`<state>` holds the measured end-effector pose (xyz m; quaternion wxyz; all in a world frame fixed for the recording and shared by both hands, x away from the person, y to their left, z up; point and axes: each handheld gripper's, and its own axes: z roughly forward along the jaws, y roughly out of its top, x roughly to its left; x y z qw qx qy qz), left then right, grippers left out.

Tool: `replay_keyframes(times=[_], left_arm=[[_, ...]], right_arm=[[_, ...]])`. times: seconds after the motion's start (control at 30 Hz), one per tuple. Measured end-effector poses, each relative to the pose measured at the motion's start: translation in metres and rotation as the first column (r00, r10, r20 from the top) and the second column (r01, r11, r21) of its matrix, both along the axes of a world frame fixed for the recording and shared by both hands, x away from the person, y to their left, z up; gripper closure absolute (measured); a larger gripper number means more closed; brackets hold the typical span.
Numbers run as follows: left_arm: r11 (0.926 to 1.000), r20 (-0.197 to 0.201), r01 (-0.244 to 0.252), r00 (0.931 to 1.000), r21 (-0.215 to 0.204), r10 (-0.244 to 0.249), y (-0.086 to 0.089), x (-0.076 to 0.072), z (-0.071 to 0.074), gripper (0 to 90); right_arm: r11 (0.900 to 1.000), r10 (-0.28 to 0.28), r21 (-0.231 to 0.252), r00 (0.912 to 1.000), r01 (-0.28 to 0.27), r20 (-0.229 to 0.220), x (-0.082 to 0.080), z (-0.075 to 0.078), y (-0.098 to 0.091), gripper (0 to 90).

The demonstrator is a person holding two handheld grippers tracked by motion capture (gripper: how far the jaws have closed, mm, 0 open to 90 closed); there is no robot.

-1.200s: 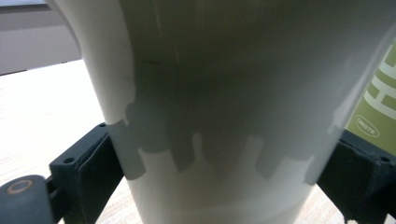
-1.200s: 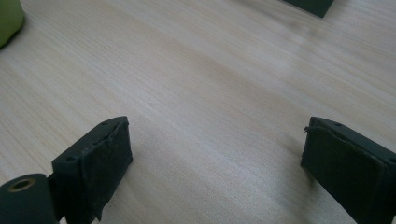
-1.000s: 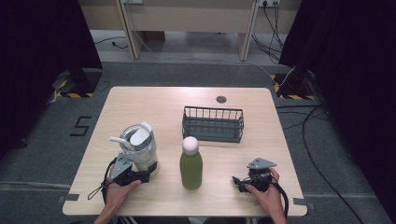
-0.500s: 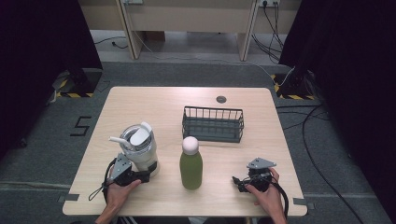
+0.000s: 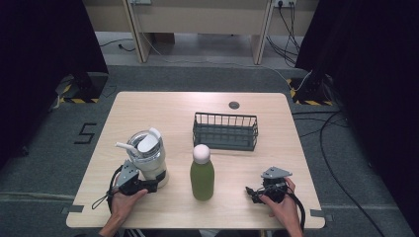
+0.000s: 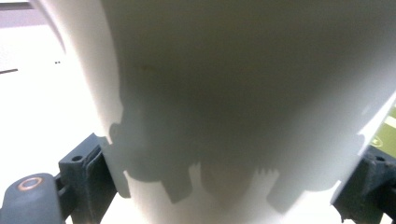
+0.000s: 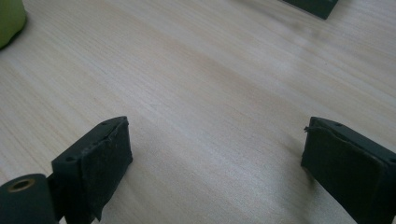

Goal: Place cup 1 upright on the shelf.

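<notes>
Two grippers sit at the near edge of one pale wooden table (image 5: 148, 108). Left of the single green bottle (image 5: 202, 173), the left gripper (image 5: 154, 186) has its jaws spread wide around the base of one smooth white blender jug (image 5: 146, 158), pads at its sides. Right of the bottle, the right gripper (image 5: 251, 191) is released, jaws wide apart over bare wood grain. One dark wire basket (image 5: 226, 131) stands just behind the bottle, which is round-capped in white

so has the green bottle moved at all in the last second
No. In the high view the green bottle stands at the same spot in front of the wire basket, beside the white jug, as it did before.
</notes>
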<state>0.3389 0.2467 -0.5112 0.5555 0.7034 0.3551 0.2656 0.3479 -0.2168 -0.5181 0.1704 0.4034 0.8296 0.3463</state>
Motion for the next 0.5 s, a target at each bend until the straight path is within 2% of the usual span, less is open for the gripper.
replay_keyframes(times=[0.33,0.5], left_arm=[[0.9998,0.017,0.019,0.9997,0.004,-0.019,-0.0044,-0.0029,0.0052,10.8],[0.9998,0.029,0.014,0.9995,-0.014,-0.013,-0.0021,-0.0035,0.0103,10.8]], right_arm=[[1.0000,0.001,0.000,1.0000,-0.001,0.001,0.0000,0.0000,-0.0001,8.5],[1.0000,0.001,-0.001,1.0000,-0.001,0.001,0.0000,0.0000,-0.0001,8.4]])
